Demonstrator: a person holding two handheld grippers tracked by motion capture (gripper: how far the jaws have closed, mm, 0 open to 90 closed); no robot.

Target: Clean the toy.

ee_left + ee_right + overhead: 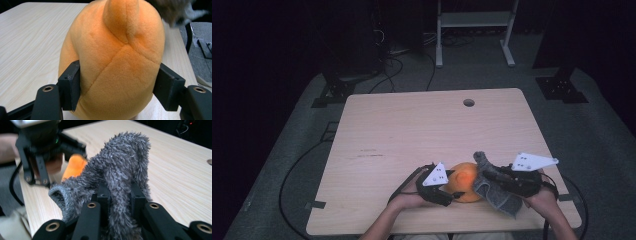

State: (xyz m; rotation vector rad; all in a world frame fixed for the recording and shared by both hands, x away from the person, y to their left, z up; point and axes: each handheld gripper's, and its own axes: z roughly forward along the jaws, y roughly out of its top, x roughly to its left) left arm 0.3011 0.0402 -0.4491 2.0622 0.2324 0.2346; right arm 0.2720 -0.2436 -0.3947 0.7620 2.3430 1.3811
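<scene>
Between the left gripper (117,87) pads, orange plush toy (115,57), squeezed.

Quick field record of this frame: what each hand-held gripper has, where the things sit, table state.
left hand-held gripper: jaws pressed on both sides of the orange plush toy
right hand-held gripper: shut on the grey fuzzy cloth
toy position: on the table, near its front edge, between the two hands
cloth position: against the right side of the toy, partly draped down toward the table edge
table: light wood, round hole near the far edge
</scene>
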